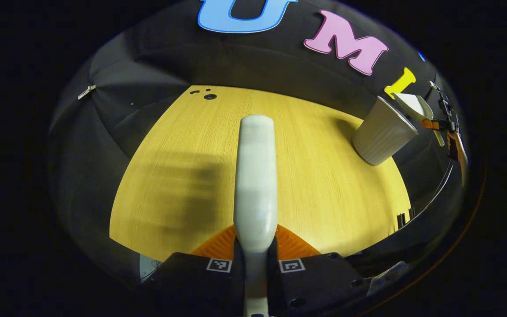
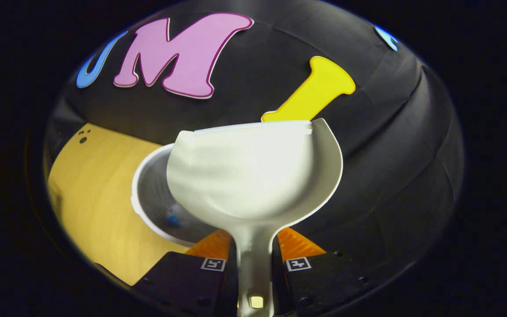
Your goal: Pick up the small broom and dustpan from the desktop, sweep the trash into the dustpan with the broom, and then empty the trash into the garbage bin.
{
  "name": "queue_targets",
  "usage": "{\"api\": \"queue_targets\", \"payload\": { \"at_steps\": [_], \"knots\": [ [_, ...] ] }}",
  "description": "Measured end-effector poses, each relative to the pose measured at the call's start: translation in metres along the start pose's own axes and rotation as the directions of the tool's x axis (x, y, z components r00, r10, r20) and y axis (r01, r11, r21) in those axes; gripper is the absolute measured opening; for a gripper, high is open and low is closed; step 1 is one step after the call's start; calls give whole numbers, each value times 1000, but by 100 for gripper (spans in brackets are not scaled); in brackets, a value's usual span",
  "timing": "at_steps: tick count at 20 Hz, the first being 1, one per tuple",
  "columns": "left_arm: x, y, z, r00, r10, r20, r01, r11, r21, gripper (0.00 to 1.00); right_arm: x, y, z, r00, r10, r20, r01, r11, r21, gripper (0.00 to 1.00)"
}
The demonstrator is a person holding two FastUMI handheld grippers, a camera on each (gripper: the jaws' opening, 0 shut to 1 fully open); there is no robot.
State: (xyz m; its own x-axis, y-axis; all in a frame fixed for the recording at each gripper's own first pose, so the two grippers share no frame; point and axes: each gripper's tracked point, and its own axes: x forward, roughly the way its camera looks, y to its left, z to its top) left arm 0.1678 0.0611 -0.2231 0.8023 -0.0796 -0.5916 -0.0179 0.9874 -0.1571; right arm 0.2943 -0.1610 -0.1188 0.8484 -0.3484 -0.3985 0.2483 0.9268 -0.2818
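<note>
**Dustpan held over the bin mouth; emptying step in hand**

Item 1, right gripper (image 2: pixel 255 259): both fingers clamped on the stem of the dustpan (image 2: pixel 253 176). The pan is lifted off the desktop (image 2: pixel 90 207), its scoop tipped forward, its bowl looking bare (the far lip hides whatever may lie beyond it). In the right gripper view it hangs just above and partly across the open mouth of the garbage bin (image 2: pixel 148 198).

Item 2, trash (image 2: pixel 173 219): a few small pieces, one blue and one pale, lie at the bottom of the bin, below and to the left of the pan.

Item 3, left gripper (image 1: pixel 255 257): fingers pressed on the handle of the small broom (image 1: pixel 255 176), which runs forward above the desktop (image 1: pixel 324 185); the bristle end cannot be made out. The bin (image 1: pixel 383 136) stands at the far right corner of the desktop in the left gripper view, well apart from the broom, with the dustpan (image 1: pixel 416 108) tilted above its rim.

Progress, as a judgement: pick-up and sweeping look finished, since no litter is visible on the wood; the tipping appears complete or nearly so. Nothing further seems to be left beyond confirming that the pan is fully emptied.
</note>
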Motion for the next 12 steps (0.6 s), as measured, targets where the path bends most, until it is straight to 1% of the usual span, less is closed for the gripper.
{"api": "queue_targets", "payload": {
  "at_steps": [1,2,3,4,5,6,7,8,9,10,11,12],
  "knots": [
    [-5,-3,-3,1000,-4,3,4,1000,1,25,-2,2,8,1000,25,15,-25,999,44,34],
    [-10,-5,-6,1000,-6,5,6,1000,4,25,-3,6,16,998,48,35,-51,996,79,38],
    [-14,-5,-9,1000,-12,6,12,1000,6,22,-5,6,18,996,74,59,-80,991,110,35],
    [-18,-5,-12,1000,-16,5,16,1000,8,25,-5,7,21,992,98,75,-108,986,131,35],
    [-21,-4,-15,1000,-17,7,17,1000,10,22,-5,8,20,989,124,86,-136,979,151,34],
    [-25,-3,-19,1000,-20,7,20,1000,12,25,-6,10,22,984,150,98,-165,972,170,39],
    [-29,-3,-22,1000,-21,9,21,1000,16,25,-7,10,25,979,175,107,-193,963,188,35],
    [-32,-2,-24,1000,-21,14,20,1000,23,22,-7,12,25,973,199,114,-219,954,204,35],
    [-34,-2,-27,1000,-22,17,22,999,30,25,-6,13,25,968,222,116,-242,945,218,31],
    [-36,-2,-30,999,-25,21,24,999,35,25,-3,16,21,963,247,111,-266,936,230,35],
    [-36,-2,-32,999,-28,25,27,999,36,25,-5,18,20,957,270,108,-289,927,241,35],
    [-35,-3,-35,999,-34,28,33,999,39,25,-6,19,20,950,294,106,-312,918,244,39]
  ]
}}
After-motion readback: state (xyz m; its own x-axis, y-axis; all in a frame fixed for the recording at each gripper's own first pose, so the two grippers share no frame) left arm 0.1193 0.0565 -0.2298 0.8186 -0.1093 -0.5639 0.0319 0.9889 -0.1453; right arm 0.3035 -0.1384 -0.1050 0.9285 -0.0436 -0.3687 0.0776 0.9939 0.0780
